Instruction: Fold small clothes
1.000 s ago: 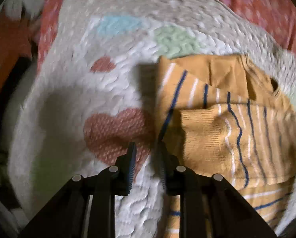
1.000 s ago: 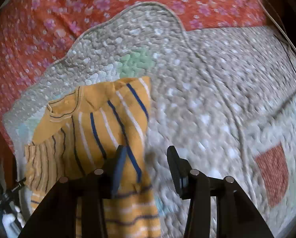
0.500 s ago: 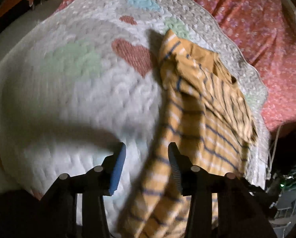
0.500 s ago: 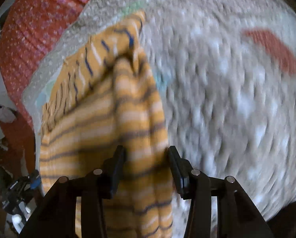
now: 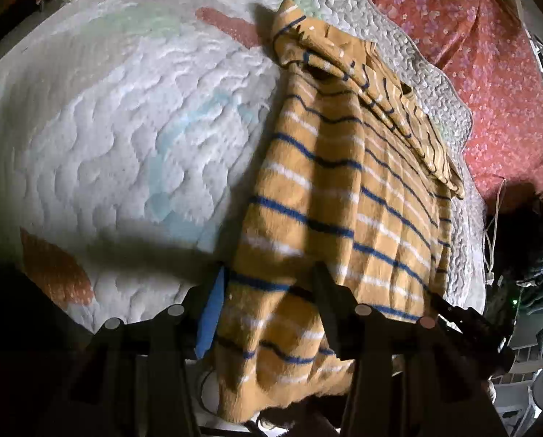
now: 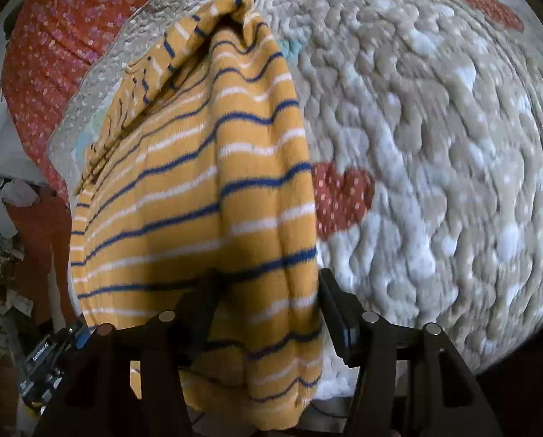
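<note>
Since half a second ago, both claws have the sweater [image 5: 329, 196] hem between their fingers. Left claw [image 5: 268, 309] and right claw [image 6: 268, 313] stand spread around it, not clenched. Its far part lies on the quilt [image 5: 118, 116]; I judge the lift comes next.

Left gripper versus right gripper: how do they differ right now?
The left gripper has a blue pad on one of its jaws; the right gripper shows only dark jaws. Beside the left gripper the white quilt lies to the left of the striped sweater; beside the right gripper it lies to the right. Both have sweater fabric between spread jaws.
</note>
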Demonstrator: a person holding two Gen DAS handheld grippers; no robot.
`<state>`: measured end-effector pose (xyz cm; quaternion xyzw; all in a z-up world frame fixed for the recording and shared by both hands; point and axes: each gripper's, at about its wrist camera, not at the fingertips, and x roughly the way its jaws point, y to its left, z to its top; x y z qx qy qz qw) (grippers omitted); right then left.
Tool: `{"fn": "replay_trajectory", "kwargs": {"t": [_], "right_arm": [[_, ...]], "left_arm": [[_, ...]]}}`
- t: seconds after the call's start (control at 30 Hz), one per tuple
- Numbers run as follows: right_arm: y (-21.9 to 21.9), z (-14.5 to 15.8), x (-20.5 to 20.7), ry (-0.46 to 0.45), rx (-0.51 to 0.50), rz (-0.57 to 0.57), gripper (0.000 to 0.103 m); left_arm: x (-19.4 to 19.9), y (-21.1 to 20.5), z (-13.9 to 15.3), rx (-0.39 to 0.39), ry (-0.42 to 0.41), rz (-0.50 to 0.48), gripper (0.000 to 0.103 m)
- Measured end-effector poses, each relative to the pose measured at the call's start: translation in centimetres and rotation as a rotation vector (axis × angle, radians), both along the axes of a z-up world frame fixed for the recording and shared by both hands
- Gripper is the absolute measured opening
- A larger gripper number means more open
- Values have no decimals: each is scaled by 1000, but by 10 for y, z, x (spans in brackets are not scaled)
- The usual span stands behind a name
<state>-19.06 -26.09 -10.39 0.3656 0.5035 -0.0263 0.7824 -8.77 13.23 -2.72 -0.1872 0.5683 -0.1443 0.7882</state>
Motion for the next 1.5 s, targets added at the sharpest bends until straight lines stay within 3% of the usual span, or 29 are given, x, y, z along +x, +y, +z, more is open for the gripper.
{"fn": "replay_trajectory", "kwargs": {"t": [0.43,0.67,0.8,0.83,0.87,0.9,0.93,1.0,1.07,1.3,1.5], "right_arm": [[18,-15,-23,26,49,50,69],[27,-34,-42,71,160,51,72],[36,-38,-46,81,190,68,72],[38,-38,-46,84,193,71,72],[41,-39,-46,86,190,80,72],[43,-40,-46,88,188,99,71],[44,-40,-46,88,189,115,67],[48,-36,-47,82,185,145,27],[50,-25,-47,60,205,154,19],[42,31,-69,-41,274,176,16],[37,42,-102,-23,283,196,15]], "left_arm": [[-26,-6,-11,26,18,-48,63],[-40,-23,-19,69,41,-140,73],[-44,-29,-29,30,115,-179,75],[-44,-29,-34,-4,153,-186,72],[-45,-29,-41,-44,200,-192,47],[-46,-30,-46,-51,229,-197,13],[-46,-31,-51,-48,257,-207,10],[-46,-30,-46,-47,242,-198,9],[-44,-24,-38,-68,238,-173,9],[-56,-12,16,-124,163,-137,9],[-80,-3,51,-156,110,-141,9]]}}
